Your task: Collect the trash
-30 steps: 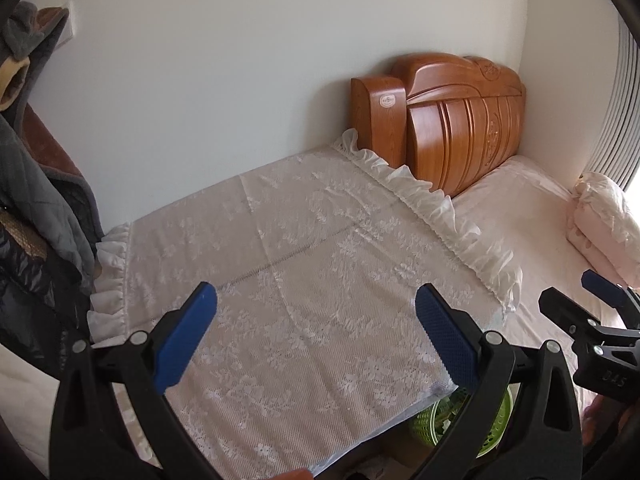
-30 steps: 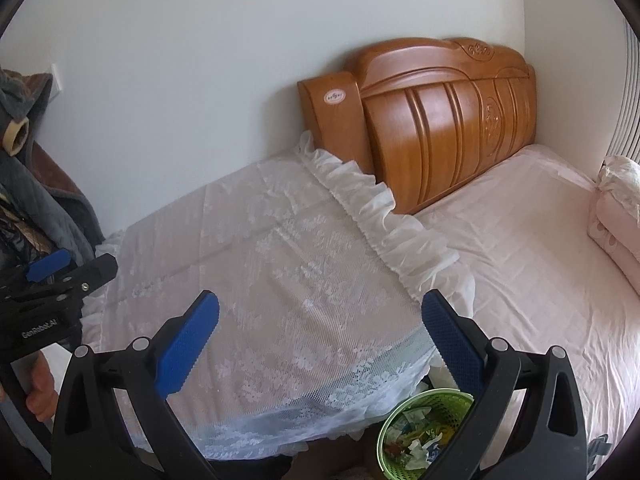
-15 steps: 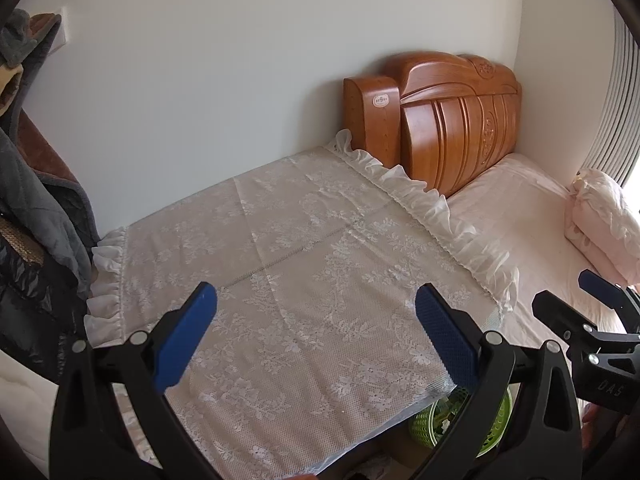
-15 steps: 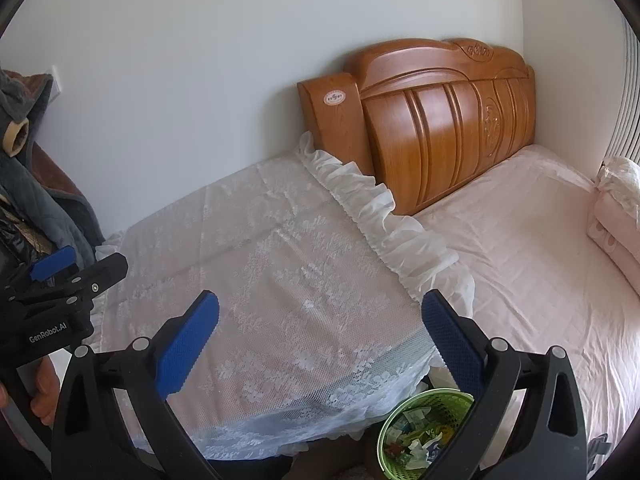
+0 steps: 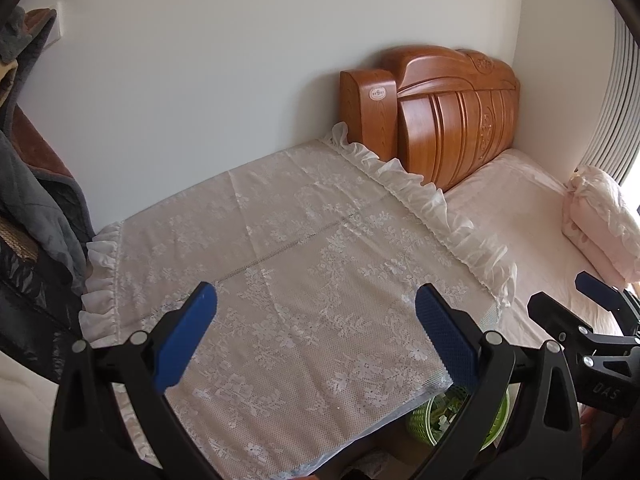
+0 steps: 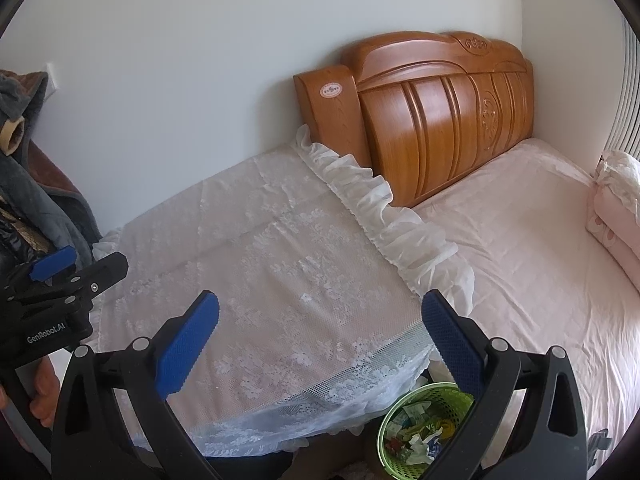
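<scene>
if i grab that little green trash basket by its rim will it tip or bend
The green basket looks like thin perforated plastic, so its rim will probably flex a little under the pads. The paper scraps inside look light and sit below the rim, so it likely lifts easily. Gripped on one side it may tilt and spill; both grippers are open and away from it.

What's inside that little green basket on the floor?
The green basket holds crumpled white paper and colourful wrappers. The right gripper covers its right side; deeper contents are hidden.
</scene>
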Tool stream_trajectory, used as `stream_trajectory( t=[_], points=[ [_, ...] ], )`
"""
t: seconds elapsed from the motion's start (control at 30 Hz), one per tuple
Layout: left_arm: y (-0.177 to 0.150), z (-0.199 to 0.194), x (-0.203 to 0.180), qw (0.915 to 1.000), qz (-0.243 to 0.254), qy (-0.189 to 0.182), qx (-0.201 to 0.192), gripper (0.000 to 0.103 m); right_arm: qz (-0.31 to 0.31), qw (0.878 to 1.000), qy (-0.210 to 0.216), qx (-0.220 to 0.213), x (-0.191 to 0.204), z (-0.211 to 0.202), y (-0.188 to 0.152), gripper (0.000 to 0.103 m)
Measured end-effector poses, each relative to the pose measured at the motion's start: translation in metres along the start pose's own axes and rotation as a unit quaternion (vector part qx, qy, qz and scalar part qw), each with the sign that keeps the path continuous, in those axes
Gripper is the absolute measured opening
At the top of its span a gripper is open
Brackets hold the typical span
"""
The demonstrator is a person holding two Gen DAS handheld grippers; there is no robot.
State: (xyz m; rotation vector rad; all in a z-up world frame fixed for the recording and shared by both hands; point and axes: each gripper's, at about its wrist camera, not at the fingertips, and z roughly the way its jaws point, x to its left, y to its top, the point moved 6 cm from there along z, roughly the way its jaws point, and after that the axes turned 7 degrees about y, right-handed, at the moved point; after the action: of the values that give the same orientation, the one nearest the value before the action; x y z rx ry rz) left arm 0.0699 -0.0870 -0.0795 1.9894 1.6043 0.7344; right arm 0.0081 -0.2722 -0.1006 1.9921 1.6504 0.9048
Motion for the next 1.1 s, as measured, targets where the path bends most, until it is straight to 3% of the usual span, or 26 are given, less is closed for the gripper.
stream_trajectory(
  t=[1.1],
  points=[
    [-0.0025, 0.0022, -0.0013, 1.0, 0.005, -0.005, 0.003, 0.095, -0.002, 1.0, 0.0, 0.009, 0.001, 0.0032, -0.0053, 0.101]
  ],
)
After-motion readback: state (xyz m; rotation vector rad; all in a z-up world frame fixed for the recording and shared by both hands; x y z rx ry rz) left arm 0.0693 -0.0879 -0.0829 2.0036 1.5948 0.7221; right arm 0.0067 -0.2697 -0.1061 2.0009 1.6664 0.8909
